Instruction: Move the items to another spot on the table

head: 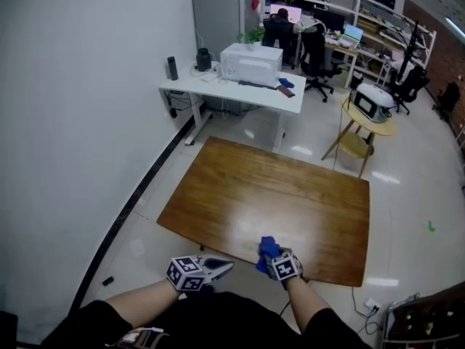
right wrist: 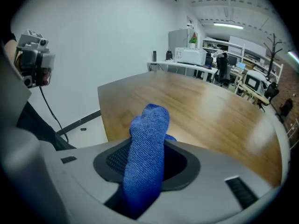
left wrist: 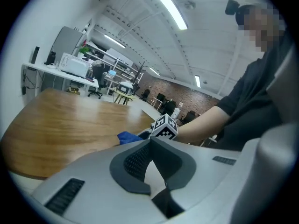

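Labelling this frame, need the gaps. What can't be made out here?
Blue cloth: lower end hidden between the right gripper's jaws, right gripper view; partly covered by that gripper in the head view.
Cloth touching the wooden table or not: gripper body blocks it.
Left gripper view: left gripper's body hides all but a sliver of cloth.
Items on white desk, head view: too small.

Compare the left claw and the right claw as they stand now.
The right claw is clamped on a blue knitted cloth; the left claw holds nothing. The left claw's jaws meet at the tips; the right claw's are held apart by the cloth. Both have pale grey bodies.
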The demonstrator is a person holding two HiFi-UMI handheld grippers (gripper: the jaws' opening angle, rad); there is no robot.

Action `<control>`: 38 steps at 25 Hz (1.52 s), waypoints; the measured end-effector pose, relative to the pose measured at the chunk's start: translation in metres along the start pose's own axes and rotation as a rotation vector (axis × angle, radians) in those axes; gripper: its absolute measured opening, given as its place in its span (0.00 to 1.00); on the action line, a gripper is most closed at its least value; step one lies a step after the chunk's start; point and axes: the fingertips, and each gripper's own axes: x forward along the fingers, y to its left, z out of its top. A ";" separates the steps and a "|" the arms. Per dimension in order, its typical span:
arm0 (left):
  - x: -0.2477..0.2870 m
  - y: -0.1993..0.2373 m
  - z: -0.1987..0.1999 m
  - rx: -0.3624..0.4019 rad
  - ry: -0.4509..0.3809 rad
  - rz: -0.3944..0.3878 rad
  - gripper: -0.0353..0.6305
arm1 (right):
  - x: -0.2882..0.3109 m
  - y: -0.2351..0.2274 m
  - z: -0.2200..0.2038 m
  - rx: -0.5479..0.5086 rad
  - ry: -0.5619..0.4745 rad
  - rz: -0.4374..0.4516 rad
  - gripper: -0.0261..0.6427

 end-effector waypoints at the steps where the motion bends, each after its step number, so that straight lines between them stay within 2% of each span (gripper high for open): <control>1: -0.004 -0.002 0.001 0.016 0.010 -0.006 0.04 | 0.003 0.001 -0.004 0.001 0.006 -0.002 0.29; 5: -0.020 -0.001 0.007 0.052 0.033 -0.032 0.04 | 0.011 0.000 -0.009 0.029 0.002 -0.033 0.29; 9: -0.036 0.011 0.024 0.058 0.013 -0.056 0.04 | 0.017 -0.004 0.007 0.071 -0.033 -0.084 0.29; 13: -0.044 0.018 0.017 0.046 0.032 -0.067 0.04 | 0.026 -0.006 0.012 0.119 -0.022 -0.071 0.31; 15: -0.044 0.019 0.011 0.032 0.037 -0.069 0.04 | 0.029 -0.008 0.010 0.148 -0.026 -0.046 0.34; 17: -0.043 0.018 0.010 0.025 0.033 -0.070 0.04 | 0.027 -0.012 0.012 0.199 -0.040 -0.018 0.48; 19: -0.038 0.017 0.016 0.026 0.018 -0.070 0.04 | 0.014 -0.021 0.021 0.241 -0.082 -0.019 0.60; 22: -0.029 0.020 0.032 0.007 -0.038 -0.076 0.04 | -0.031 -0.039 0.042 0.271 -0.212 -0.064 0.60; 24: -0.024 0.017 0.044 -0.006 -0.082 -0.097 0.04 | -0.079 -0.035 0.058 0.309 -0.317 -0.016 0.60; 26: -0.022 0.007 0.057 0.001 -0.114 -0.125 0.04 | -0.136 -0.012 0.072 0.372 -0.409 0.123 0.55; 27: -0.022 0.002 0.063 0.009 -0.124 -0.139 0.04 | -0.167 0.005 0.081 0.402 -0.459 0.205 0.48; 29: -0.022 -0.005 0.075 0.024 -0.140 -0.169 0.04 | -0.217 0.042 0.094 0.443 -0.566 0.339 0.23; 30: -0.023 -0.009 0.078 0.027 -0.146 -0.188 0.04 | -0.232 0.061 0.095 0.456 -0.606 0.376 0.14; 31: -0.024 -0.013 0.080 0.027 -0.150 -0.208 0.04 | -0.241 0.077 0.092 0.465 -0.628 0.389 0.05; 32: -0.025 -0.018 0.079 0.025 -0.152 -0.225 0.04 | -0.246 0.089 0.087 0.470 -0.638 0.383 0.01; 36: -0.026 -0.028 0.074 0.012 -0.151 -0.261 0.04 | -0.265 0.075 0.072 0.473 -0.704 0.306 0.01; 38: -0.020 -0.031 0.075 0.011 -0.149 -0.288 0.04 | -0.271 0.075 0.072 0.445 -0.705 0.302 0.01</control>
